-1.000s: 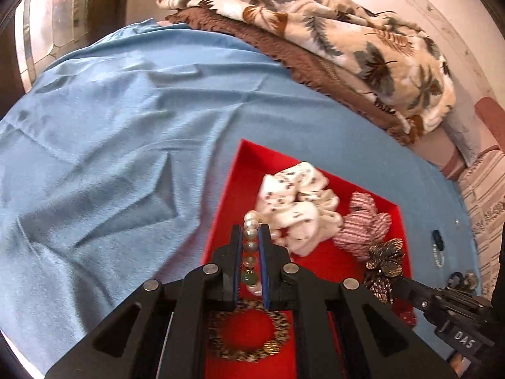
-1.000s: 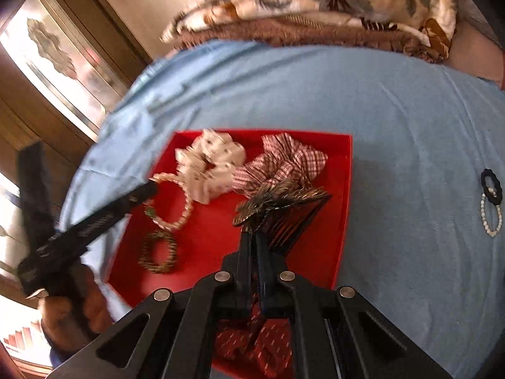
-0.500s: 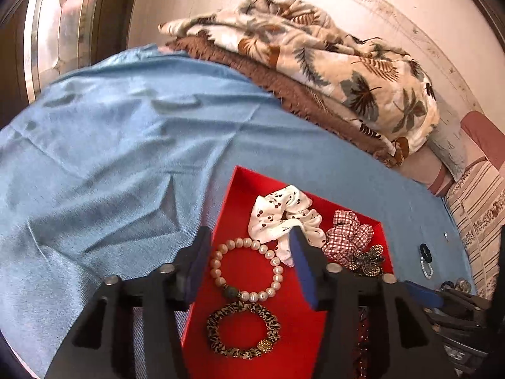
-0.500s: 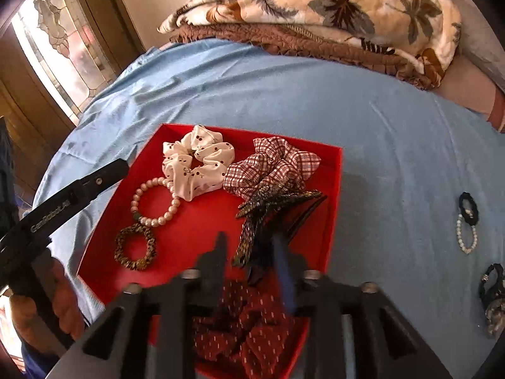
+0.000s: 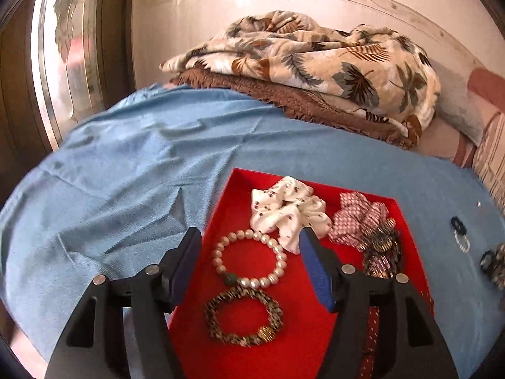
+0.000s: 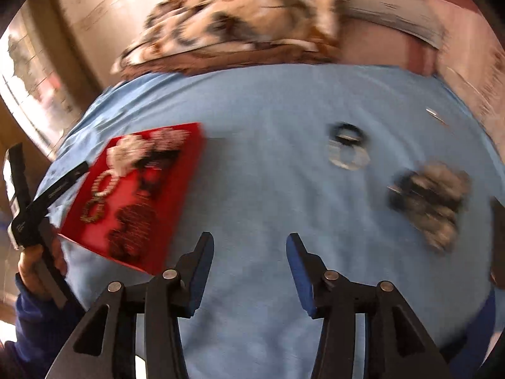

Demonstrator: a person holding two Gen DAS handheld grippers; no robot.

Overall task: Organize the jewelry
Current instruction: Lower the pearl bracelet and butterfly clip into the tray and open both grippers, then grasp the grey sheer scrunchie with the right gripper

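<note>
**2 empty grippers, 3 pieces left outside the tray**

2 big things frame the scene: the blue bedspread (image 5: pixel 132 170) and the red tray (image 5: pixel 315 315) on it. The left gripper (image 5: pixel 251 268) hangs over the tray, jaws released and empty; 1.0 s ago they were clenched on the pearl bracelet (image 5: pixel 251 259), which now lies flat just beside the leopard bracelet (image 5: pixel 243 315). The right gripper (image 6: pixel 249 271), then clamped on the butterfly hair claw (image 5: pixel 380 246), has also let go and swung right, jaws spread over bare cloth. Ahead lie a blurred dark scrunchie (image 6: pixel 432 202), a pearl ring (image 6: pixel 347 156) and a black band (image 6: pixel 345 131). The fast swing risks overshooting; the 2 small pieces touch, so 1 pinch may snag both.
</note>
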